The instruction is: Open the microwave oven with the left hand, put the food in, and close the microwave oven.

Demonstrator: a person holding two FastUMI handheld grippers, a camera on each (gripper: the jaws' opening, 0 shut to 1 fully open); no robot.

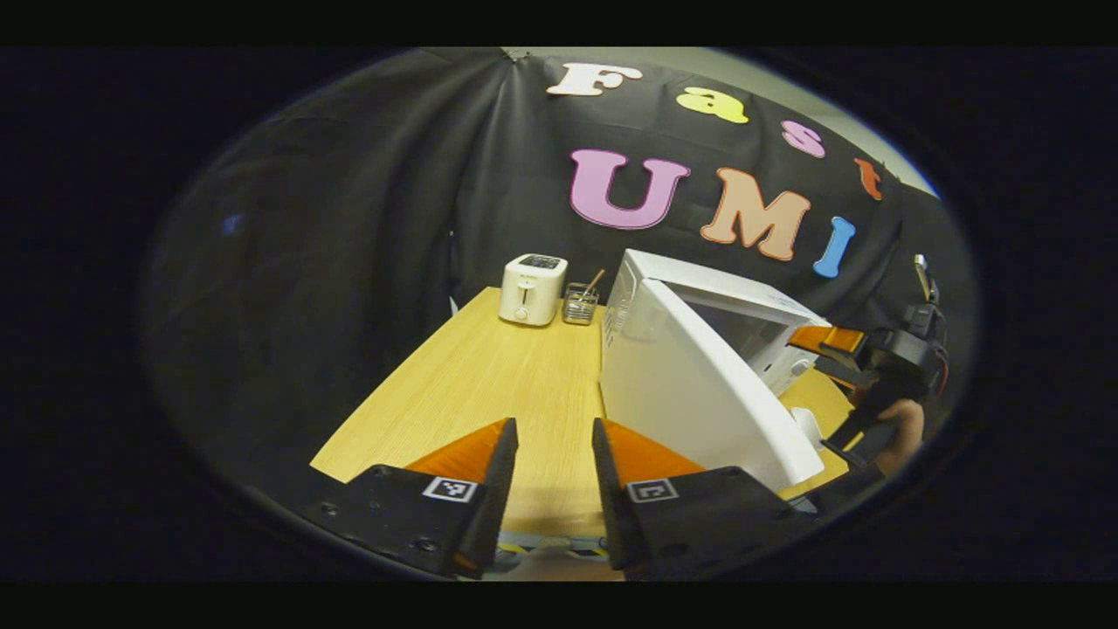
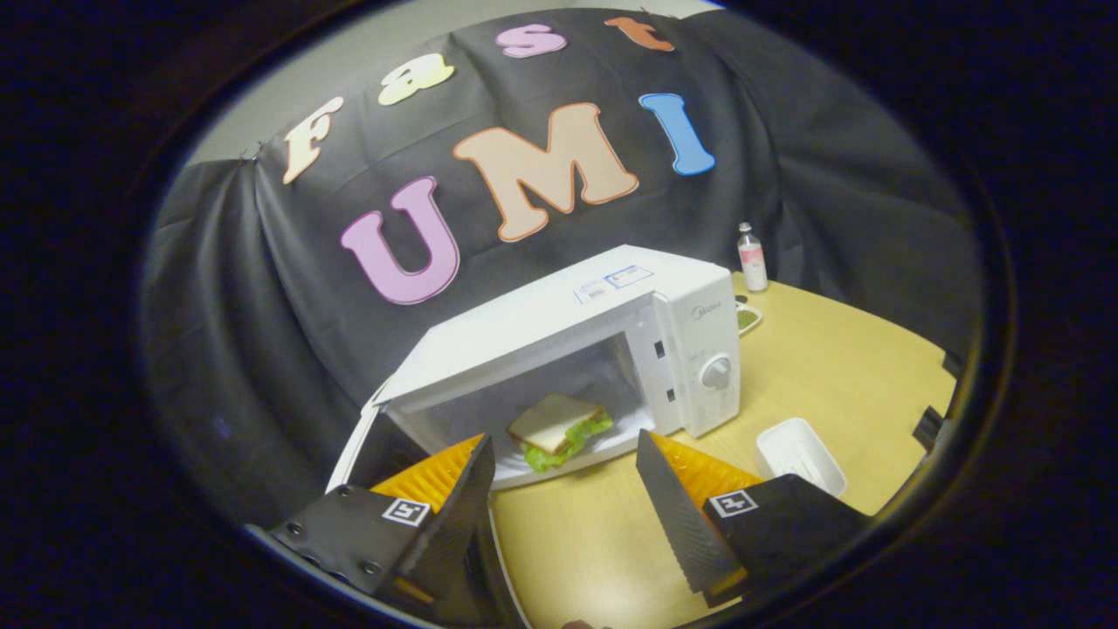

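Microwave oven (image 2: 611,349) stands on the wooden counter (image 2: 830,384) with its door (image 1: 699,393) swung wide. In the right gripper view a sandwich (image 2: 555,428) with bread on top and green lettuce at its edge lies on the oven floor, near the front lip of the cavity, at about 12 o'clock from the right tool (image 2: 563,489). That tool's fingers are spread apart with nothing between them, and they sit just short of the oven's opening. A white empty tray (image 2: 799,454) rests on the counter at 3 o'clock from the tool, just beside the oven's control panel. A small bottle (image 2: 751,256) stands upright behind the oven at 1 o'clock.

In the left gripper view the left tool (image 1: 555,467) hangs over bare counter, fingers parted and gripping nothing, with the door's outer face at 2 o'clock, close but apart from it. A white toaster (image 1: 533,288) and a clear holder (image 1: 580,303) with sticks stand at the far counter edge near 12 o'clock. The right tool, held by a hand (image 1: 904,428), shows beyond the door at 3 o'clock.
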